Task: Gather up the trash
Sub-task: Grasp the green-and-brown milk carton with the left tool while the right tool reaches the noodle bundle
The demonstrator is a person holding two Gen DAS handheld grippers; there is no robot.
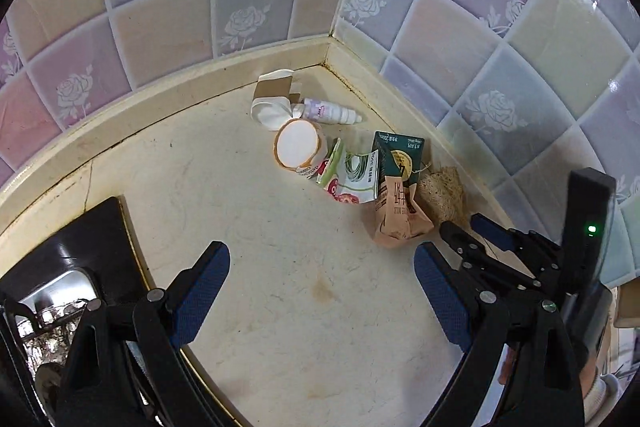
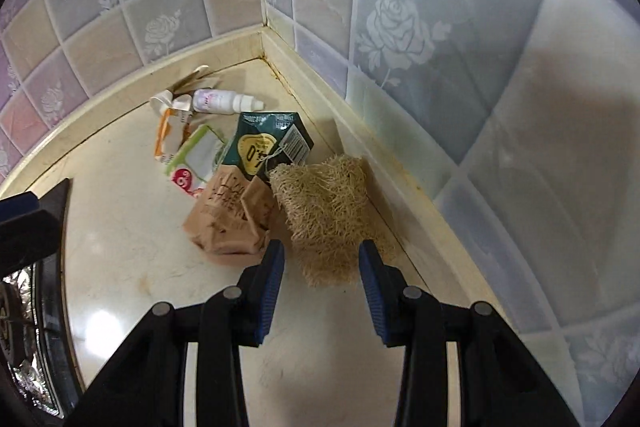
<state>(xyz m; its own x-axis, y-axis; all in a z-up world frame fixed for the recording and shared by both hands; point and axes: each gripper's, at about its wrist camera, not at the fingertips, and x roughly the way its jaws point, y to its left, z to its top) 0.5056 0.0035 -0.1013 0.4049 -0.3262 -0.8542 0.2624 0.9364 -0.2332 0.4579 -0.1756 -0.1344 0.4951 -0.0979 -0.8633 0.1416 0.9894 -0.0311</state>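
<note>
**Trash heaped in the counter corner, both grippers empty**

Piled on the cream counter (image 1: 248, 227) against the tiled wall (image 1: 160, 7): a small white bottle (image 1: 330, 111), a crushed paper cup (image 1: 298, 147), a green-and-white wrapper (image 1: 352, 179), a dark green carton (image 1: 400, 159), a crumpled brown carton (image 2: 228, 215), a fibrous loofah scrubber (image 2: 328, 215). Left gripper (image 1: 322, 267) spread wide over bare counter, holding nothing, well short of the pile. Right gripper (image 2: 322, 259) about half open, blue pads either side of the scrubber's near end, apparently not pressing it. Black stove edge (image 1: 92, 239) at lower left.
</note>
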